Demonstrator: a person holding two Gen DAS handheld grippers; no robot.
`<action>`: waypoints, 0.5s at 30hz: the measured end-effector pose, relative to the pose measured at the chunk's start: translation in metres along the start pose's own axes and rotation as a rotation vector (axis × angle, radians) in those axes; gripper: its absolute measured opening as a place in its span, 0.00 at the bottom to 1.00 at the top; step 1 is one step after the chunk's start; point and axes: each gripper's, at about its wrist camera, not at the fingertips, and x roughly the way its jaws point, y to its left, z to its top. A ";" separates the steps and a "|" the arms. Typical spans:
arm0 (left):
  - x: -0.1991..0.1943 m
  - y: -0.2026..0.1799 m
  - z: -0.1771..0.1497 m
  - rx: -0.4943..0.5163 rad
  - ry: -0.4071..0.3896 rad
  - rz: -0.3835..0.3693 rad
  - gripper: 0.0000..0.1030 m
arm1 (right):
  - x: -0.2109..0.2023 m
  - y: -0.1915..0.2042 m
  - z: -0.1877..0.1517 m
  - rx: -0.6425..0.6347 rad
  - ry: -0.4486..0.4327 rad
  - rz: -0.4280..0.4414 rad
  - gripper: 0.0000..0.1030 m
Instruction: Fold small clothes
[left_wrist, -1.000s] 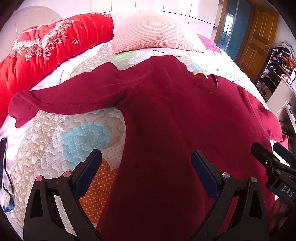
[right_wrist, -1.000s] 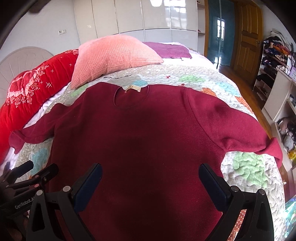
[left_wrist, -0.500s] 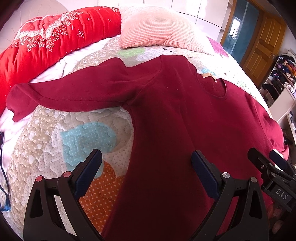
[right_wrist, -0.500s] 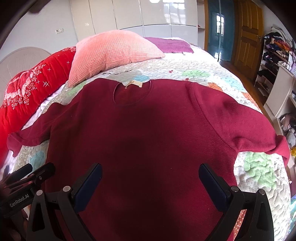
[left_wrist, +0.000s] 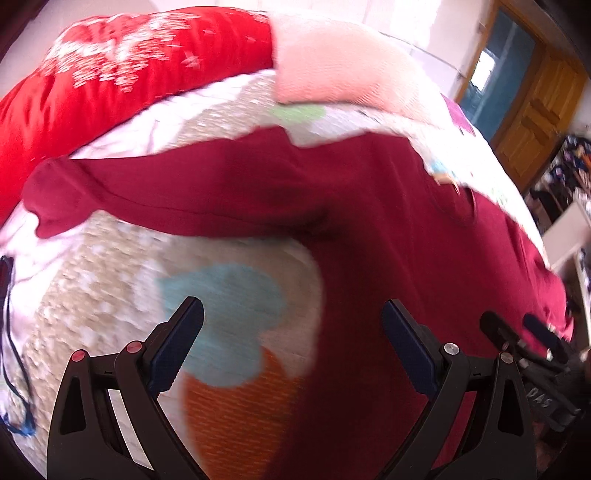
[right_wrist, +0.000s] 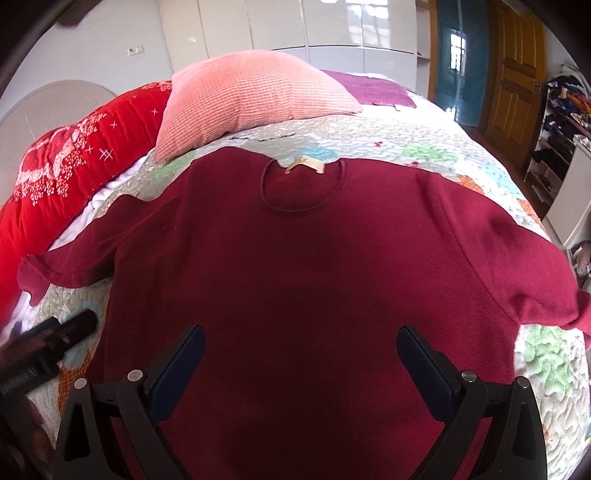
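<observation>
On the far left a red duvet (right_wrist: 70, 162) lies along the bed's edge, closer in the left wrist view than half a second ago. The left tongs (left_wrist: 291, 332) gape wide and hold nothing; they have swung left, so they now hang over the quilt (left_wrist: 110, 295), above its blue patch (left_wrist: 229, 314) and orange patch (left_wrist: 240, 413), with only the right finger over cloth. That view is now blurred, where the earlier one was sharp. In the right wrist view the left tongs show as a dark blurred shape at the lower left, further down and nearer the sweater's side edge than before.

The sweater (right_wrist: 295, 277) lies flat and face up on the quilt, spread as it was, both sleeves out to the sides. The left sleeve (left_wrist: 147, 195) stretches toward the duvet, its cuff near the quilt's edge. The neck label (right_wrist: 304, 164) sits at the collar, just below the pink pillow (right_wrist: 255, 99).

The right tongs (right_wrist: 300, 354) are also wide apart and empty, hovering over the sweater's lower middle, and have edged forward so that the collar looks nearer. The right sleeve (right_wrist: 517, 258) runs toward the bed's right side. Behind it are a purple cloth (right_wrist: 373, 90), then a wooden door (right_wrist: 517, 74)
</observation>
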 end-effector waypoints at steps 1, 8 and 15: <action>-0.003 0.012 0.005 -0.023 -0.006 0.007 0.95 | 0.002 0.004 0.001 -0.008 0.005 0.005 0.99; -0.018 0.133 0.047 -0.295 -0.068 0.117 0.95 | 0.013 0.029 0.012 -0.072 -0.003 0.056 0.89; 0.004 0.209 0.074 -0.538 -0.080 0.107 0.94 | 0.027 0.043 0.009 -0.087 0.048 0.098 0.89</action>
